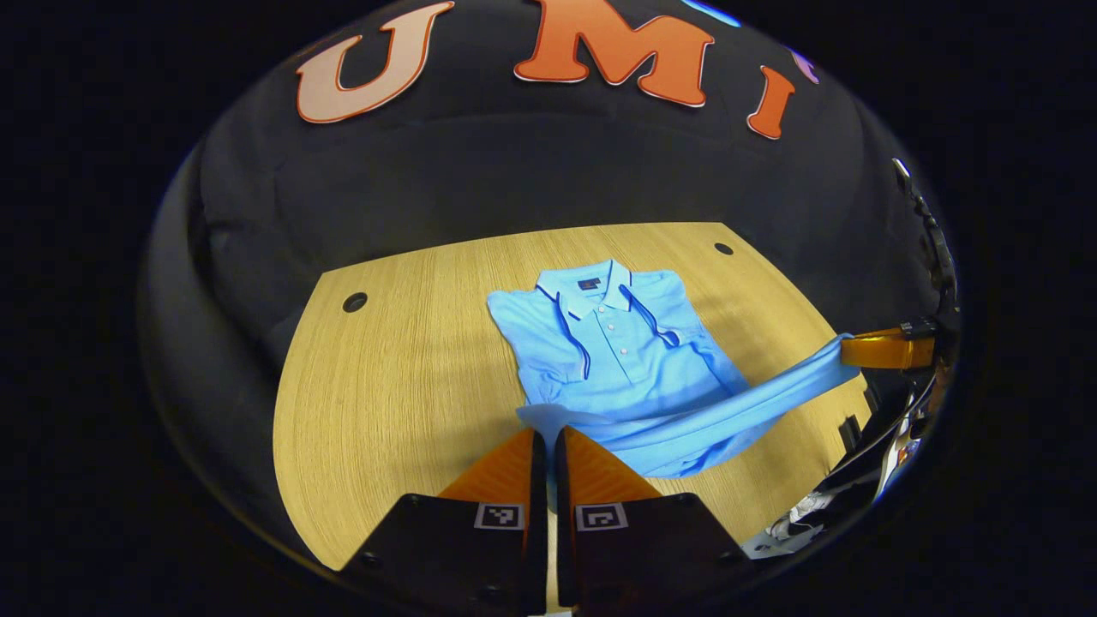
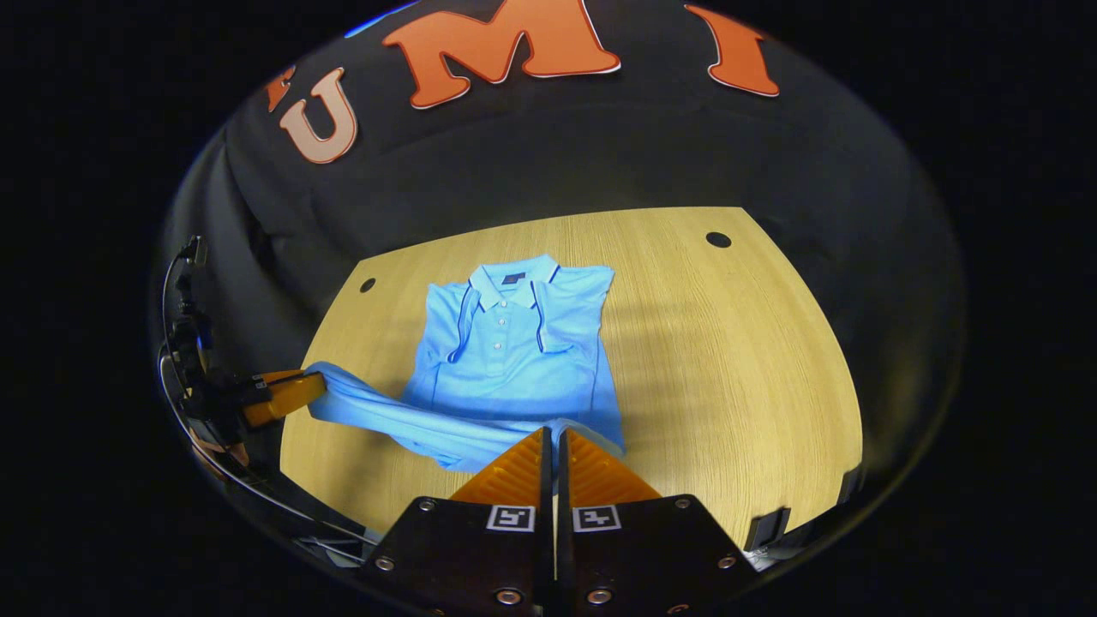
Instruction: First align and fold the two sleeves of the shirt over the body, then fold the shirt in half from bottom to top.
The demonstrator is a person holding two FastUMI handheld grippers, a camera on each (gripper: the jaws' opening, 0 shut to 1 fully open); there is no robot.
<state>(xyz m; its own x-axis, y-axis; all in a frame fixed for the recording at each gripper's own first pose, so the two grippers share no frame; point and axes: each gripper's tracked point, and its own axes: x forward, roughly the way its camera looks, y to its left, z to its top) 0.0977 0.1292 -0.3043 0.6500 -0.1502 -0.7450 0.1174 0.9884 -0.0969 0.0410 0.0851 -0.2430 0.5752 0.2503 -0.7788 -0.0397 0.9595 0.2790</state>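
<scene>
Both sleeves already lie over the shirt, mid-table, collar toward the far edge. Left gripper and right gripper each pinch a hem corner, lifted off the near edge, probably so the bottom swings up evenly.

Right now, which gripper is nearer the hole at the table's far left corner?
Left. The left gripper grips the shirt on the side of the hole; the right gripper grips it on the opposite side.
</scene>
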